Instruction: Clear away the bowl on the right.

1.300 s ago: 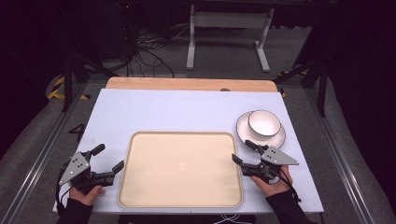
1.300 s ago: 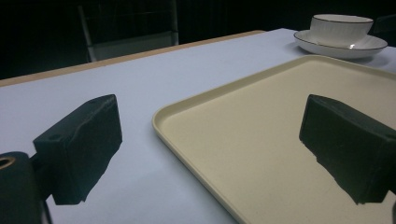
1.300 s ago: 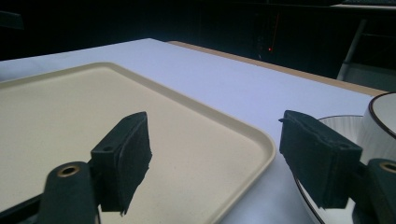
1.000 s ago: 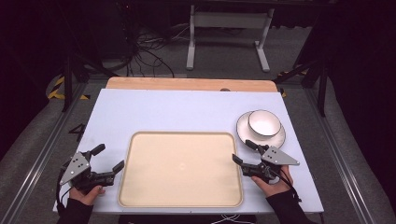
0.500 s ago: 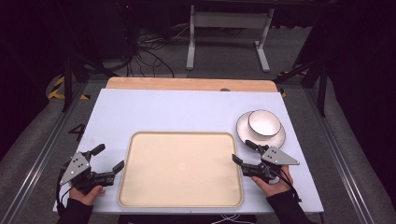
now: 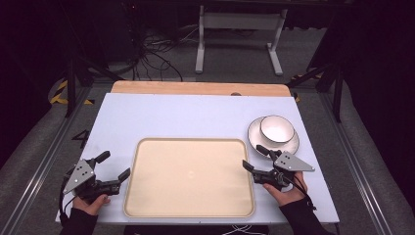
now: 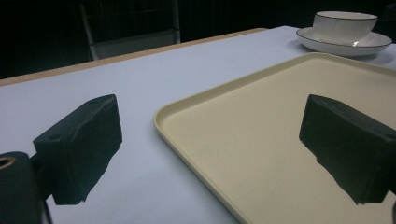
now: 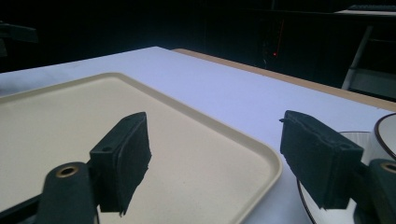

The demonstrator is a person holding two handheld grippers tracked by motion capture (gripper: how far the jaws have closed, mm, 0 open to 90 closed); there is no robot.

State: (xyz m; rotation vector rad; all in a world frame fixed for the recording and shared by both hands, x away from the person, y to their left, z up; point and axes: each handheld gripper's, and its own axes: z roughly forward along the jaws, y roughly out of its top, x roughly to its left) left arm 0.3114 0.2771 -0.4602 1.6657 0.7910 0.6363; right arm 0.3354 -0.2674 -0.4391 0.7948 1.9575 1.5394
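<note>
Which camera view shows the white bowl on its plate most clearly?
The high view shows it best: the whole bowl sits on the plate, seen from above, rim complete. The left gripper view shows the bowl small and far off, from the side. The right gripper view catches a slice of it at the frame edge.

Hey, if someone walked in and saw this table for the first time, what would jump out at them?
The large, empty beige plastic tray at the middle of the near edge of the pale blue table draws the eye first. The left gripper and the right gripper flank it, both open. Behind the right gripper, a white bowl with a dark rim sits on a matching white saucer.
</note>
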